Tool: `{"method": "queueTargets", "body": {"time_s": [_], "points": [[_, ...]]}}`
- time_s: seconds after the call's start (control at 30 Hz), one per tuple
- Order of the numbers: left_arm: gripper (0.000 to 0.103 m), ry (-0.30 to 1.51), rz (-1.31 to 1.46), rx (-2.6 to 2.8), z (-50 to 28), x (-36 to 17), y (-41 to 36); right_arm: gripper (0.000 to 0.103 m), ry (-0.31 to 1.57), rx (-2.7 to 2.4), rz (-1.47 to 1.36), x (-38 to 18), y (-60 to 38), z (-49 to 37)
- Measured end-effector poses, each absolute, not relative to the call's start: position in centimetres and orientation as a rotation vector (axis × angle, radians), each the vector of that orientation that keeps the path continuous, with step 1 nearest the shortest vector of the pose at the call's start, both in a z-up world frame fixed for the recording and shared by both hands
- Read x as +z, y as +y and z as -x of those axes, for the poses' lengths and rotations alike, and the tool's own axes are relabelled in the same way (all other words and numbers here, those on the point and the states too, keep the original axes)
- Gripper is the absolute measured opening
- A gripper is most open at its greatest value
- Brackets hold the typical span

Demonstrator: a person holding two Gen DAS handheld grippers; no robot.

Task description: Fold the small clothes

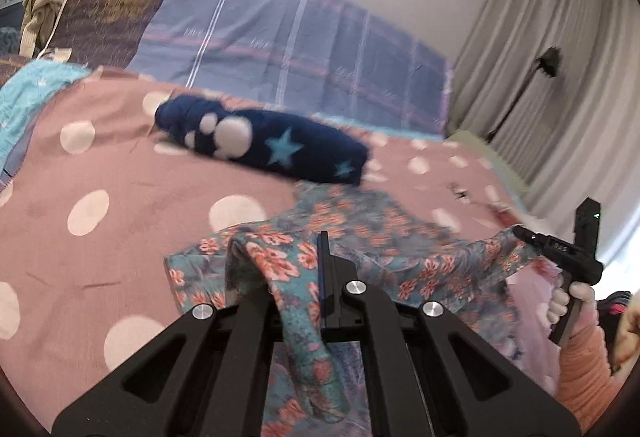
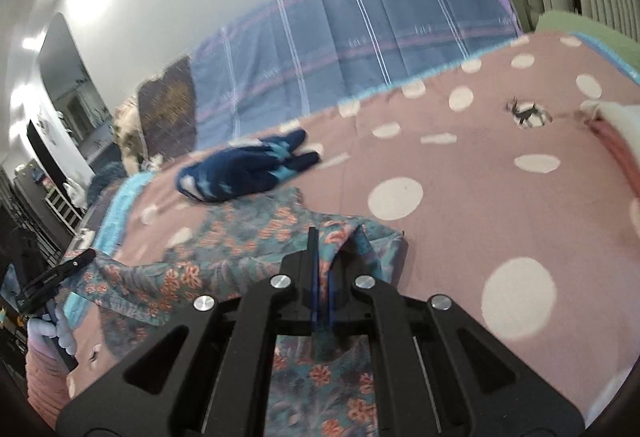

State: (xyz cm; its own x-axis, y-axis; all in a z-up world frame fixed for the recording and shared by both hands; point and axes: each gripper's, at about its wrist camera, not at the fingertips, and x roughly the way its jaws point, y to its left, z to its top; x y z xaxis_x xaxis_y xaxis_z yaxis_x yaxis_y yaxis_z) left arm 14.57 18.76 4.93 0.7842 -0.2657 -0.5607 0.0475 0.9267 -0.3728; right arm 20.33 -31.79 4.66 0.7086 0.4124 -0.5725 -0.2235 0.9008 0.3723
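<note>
The left gripper (image 1: pixel 323 249) has its two fingers pressed together on an edge of the floral garment (image 1: pixel 384 237), a teal cloth with orange-pink flowers; a fold of it hangs over the finger base toward six o'clock. The right gripper (image 2: pixel 313 243) is likewise clamped tight on another edge of the same floral garment (image 2: pixel 240 237), which bunches up at the fingertips. Both tools tilt downward over the bed. In the left wrist view, at four o'clock, the right hand (image 1: pixel 568 301), in a white glove with an orange sleeve, grips the handle of the other tool. In the right wrist view, at eight o'clock, the gloved left hand (image 2: pixel 56 333) is partly cut off by the frame edge. The garment lies between the two tools, its far part resting on the pink bedspread (image 1: pixel 120 165) with white dots. Beyond it, toward twelve o'clock, lies a folded navy garment (image 1: pixel 264 141) with pale stars and white spots. Behind that stands a blue plaid cushion (image 1: pixel 288 37). Both views are blurred, so fine detail and the room's dark left edge are hard to read.
</note>
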Motion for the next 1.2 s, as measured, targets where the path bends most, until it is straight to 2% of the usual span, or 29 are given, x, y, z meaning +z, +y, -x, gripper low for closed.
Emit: {"method": "queueTargets", "body": {"time_s": [0.17, 0.23, 0.33, 0.37, 0.43, 0.53, 0.67, 0.7, 0.73, 0.87, 1.03, 1.07, 1.2], "points": [[0.001, 0.828, 0.314, -0.103, -19.3, -2.2, 19.3, 0.004, 0.831, 0.311, -0.267, -1.4, -30.7, -24.2], [0.004, 0.854, 0.349, -0.106, -19.9, -4.2, 19.7, 0.004, 0.853, 0.319, -0.281, -2.8, -30.8, -24.7], [0.005, 0.835, 0.376, -0.125, -19.2, -3.5, 20.4, 0.009, 0.854, 0.342, -0.292, -2.5, -31.3, -24.3], [0.006, 0.834, 0.371, -0.124, -19.0, -3.2, 20.4, 0.014, 0.851, 0.344, -0.284, -2.2, -31.5, -23.9], [0.017, 0.826, 0.351, -0.120, -17.7, -2.1, 20.3, 0.017, 0.838, 0.353, -0.260, -1.3, -31.9, -22.9], [0.023, 0.796, 0.369, -0.169, -15.5, -0.9, 20.2, 0.017, 0.840, 0.393, -0.240, -0.5, -32.3, -21.5], [0.022, 0.855, 0.370, -0.190, -15.0, -1.5, 19.8, 0.015, 0.865, 0.398, -0.219, -0.7, -32.2, -21.3], [0.016, 0.866, 0.364, -0.187, -15.2, -1.8, 19.7, 0.012, 0.871, 0.397, -0.218, -0.8, -32.1, -21.4], [0.006, 0.875, 0.372, -0.187, -15.4, -2.0, 19.6, 0.006, 0.880, 0.403, -0.230, -0.8, -31.9, -21.6], [0.005, 0.851, 0.401, -0.186, -16.1, -1.2, 19.9, 0.004, 0.855, 0.444, -0.327, 0.5, -32.3, -22.3], [0.006, 0.722, 0.501, -0.107, -19.0, 1.8, 22.7, 0.004, 0.791, 0.420, -0.461, 3.2, -33.8, -26.6], [0.006, 0.704, 0.511, -0.083, -19.7, 2.0, 23.3, 0.006, 0.792, 0.390, -0.459, 3.2, -33.9, -27.7], [0.044, 0.705, 0.396, 0.032, -21.9, 1.6, 23.9, 0.022, 0.815, 0.307, -0.403, 2.5, -34.1, -29.5]]}}
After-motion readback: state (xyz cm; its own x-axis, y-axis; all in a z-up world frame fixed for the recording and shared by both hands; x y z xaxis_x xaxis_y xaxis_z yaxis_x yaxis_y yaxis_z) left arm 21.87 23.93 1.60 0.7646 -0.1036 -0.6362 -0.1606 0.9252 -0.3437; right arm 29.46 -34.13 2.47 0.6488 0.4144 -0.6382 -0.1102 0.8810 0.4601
